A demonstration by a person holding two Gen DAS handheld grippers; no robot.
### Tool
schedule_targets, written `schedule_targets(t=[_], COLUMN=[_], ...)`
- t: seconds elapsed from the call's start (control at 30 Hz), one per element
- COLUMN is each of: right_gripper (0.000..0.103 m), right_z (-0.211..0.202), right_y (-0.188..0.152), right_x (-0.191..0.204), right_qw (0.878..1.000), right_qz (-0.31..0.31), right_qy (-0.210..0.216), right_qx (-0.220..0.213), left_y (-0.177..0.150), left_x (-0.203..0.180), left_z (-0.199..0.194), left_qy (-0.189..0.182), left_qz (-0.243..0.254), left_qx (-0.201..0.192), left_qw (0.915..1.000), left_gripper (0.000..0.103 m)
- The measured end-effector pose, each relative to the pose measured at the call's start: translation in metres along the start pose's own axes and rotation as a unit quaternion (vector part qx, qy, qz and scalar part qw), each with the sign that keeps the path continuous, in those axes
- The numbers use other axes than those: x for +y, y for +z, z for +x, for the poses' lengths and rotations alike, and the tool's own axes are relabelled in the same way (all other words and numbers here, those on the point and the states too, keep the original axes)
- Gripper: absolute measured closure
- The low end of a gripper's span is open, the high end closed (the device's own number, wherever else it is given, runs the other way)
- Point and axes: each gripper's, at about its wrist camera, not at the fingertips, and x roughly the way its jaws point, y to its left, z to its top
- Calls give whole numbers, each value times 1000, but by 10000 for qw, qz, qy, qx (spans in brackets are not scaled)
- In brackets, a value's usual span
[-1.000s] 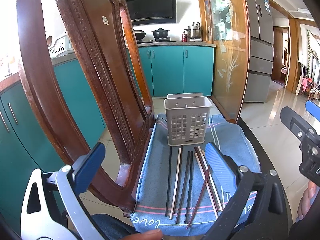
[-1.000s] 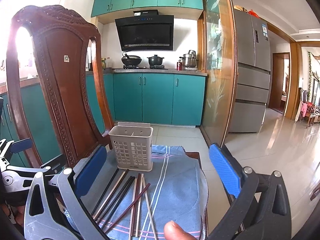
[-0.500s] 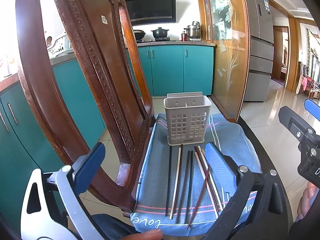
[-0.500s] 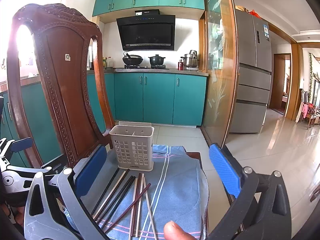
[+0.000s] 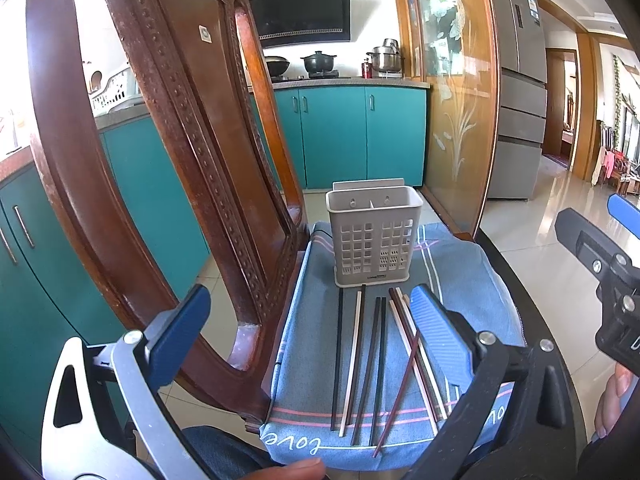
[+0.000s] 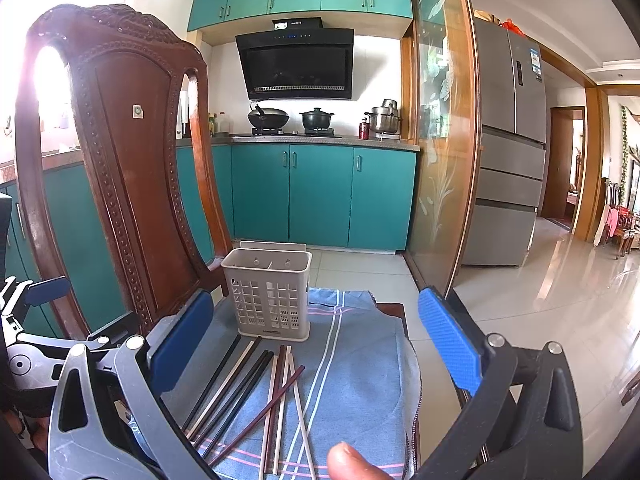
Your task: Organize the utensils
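Several chopsticks point(image 5: 376, 356), black, cream and dark red, lie side by side on a blue cloth point(image 5: 460, 280) over a chair seat. They also show in the right wrist view point(image 6: 256, 392). A grey perforated utensil holder point(image 5: 374, 236) stands upright and empty at the cloth's far end; it also shows in the right wrist view point(image 6: 272, 292). My left gripper point(image 5: 312, 336) is open, held above the near end of the chopsticks. My right gripper point(image 6: 316, 344) is open, above the cloth to the right of them. Neither holds anything.
The carved wooden chair back point(image 5: 168, 152) rises close on the left. Teal kitchen cabinets point(image 6: 320, 196) and a glass partition point(image 6: 440, 152) stand behind. Tiled floor point(image 6: 540, 300) lies to the right. The right gripper's body point(image 5: 600, 272) shows at the left wrist view's right edge.
Both views have shifted only slightly. The chopsticks and holder have not moved, and both grippers stay open.
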Motion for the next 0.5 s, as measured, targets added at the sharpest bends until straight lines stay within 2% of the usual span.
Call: schedule_targets(t=[0.5], right_gripper=[2], right_z=[2], right_y=[-1], right_x=[0], right_qw=[10000], right_qz=[-10], right_qy=[19], right_qx=[7], left_y=[0], left_x=[-2], left_z=[0], left_qy=[-3], left_qz=[20], left_qx=[7], left_qw=[10000], left_gripper=[3])
